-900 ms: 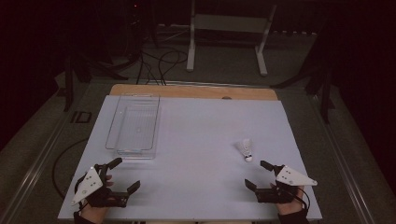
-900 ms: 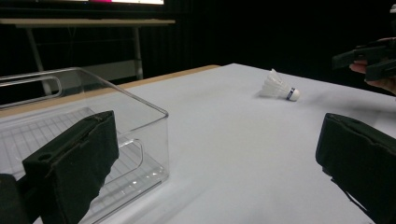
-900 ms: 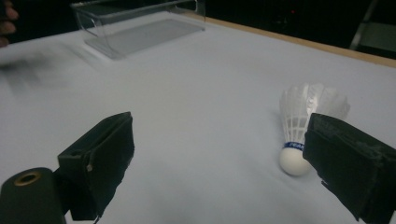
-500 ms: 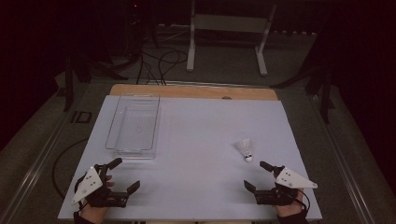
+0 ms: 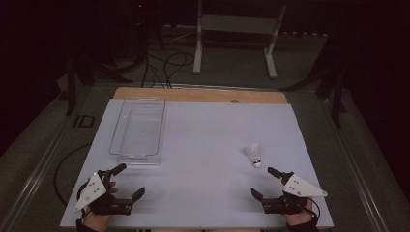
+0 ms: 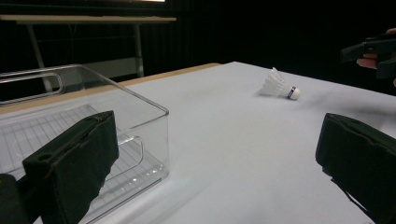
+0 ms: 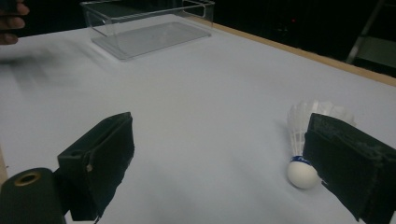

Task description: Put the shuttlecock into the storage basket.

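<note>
A lab or recording studio, darkened all round. A white table top on a wooden board stands in the middle of the frame, lit from above, with black walls behind it. Cables trail over the grey floor at upper left, and a white metal stand rests at upper centre. Metal rails run along the lower left

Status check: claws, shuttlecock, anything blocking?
Left claw open, holding nothing, near the clear bin. Right claw open, just short of the shuttlecock, which lies on its side. Nothing between them.
</note>
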Motion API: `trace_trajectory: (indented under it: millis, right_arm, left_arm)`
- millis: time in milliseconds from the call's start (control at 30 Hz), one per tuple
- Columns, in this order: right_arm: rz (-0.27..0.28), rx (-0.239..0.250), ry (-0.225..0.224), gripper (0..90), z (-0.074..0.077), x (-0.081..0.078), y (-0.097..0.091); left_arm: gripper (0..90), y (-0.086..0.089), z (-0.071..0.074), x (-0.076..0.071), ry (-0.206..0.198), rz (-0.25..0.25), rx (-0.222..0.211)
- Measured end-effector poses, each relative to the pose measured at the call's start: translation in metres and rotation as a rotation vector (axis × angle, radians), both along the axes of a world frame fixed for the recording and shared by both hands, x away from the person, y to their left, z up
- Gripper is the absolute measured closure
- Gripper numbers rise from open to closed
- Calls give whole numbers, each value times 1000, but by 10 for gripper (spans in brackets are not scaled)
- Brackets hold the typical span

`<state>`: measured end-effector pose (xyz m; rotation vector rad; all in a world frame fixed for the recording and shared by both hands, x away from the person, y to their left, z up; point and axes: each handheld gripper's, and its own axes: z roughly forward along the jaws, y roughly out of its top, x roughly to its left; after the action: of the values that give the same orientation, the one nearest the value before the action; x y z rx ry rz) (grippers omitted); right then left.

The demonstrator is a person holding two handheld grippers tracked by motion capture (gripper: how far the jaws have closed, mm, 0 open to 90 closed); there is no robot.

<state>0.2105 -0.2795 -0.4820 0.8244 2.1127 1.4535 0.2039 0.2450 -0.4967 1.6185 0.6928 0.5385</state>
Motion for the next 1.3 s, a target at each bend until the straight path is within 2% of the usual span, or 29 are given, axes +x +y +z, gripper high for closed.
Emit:
trace_trajectory:
  millis: [67, 300, 400, 467, 633, 800, 933, 967, 1000, 1167, 1300]
  right_arm:
    - [-4, -11, -14, 81, 1, -1, 1]
    - [-8, -26, -19, 81, 4, -2, 2]
    - [-27, -51, -29, 75, 9, -4, 5]
    - [-18, -47, -28, 74, 11, -4, 5]
    - [-4, -42, -47, 74, 24, -8, 9]
    - [-1, -29, -46, 74, 32, -8, 9]
    - [2, -13, -58, 74, 46, -5, 5]
    - [2, -13, -58, 74, 46, -5, 5]
    - [7, -12, -71, 74, 54, -5, 5]
    - [16, -14, -103, 75, 71, -1, 7]
    - [13, -30, -112, 75, 78, 3, 9]
  left_arm:
    - [0, 0, 0, 0, -1, -1, 0]
    - [0, 0, 0, 0, 2, -2, -1]
    - [1, 0, 0, 0, 0, -11, -4]
    - [1, 0, 0, 0, 1, -12, -4]
    - [0, 0, 0, 0, -1, -7, -5]
    - [0, 0, 0, 0, -1, -7, -4]
    - [1, 0, 0, 0, -1, -8, 0]
    - [1, 0, 0, 0, -1, -8, 0]
    - [1, 0, 0, 0, -1, -8, -2]
    - [1, 0, 0, 0, 0, -8, -1]
    - [1, 0, 1, 0, -1, -8, -2]
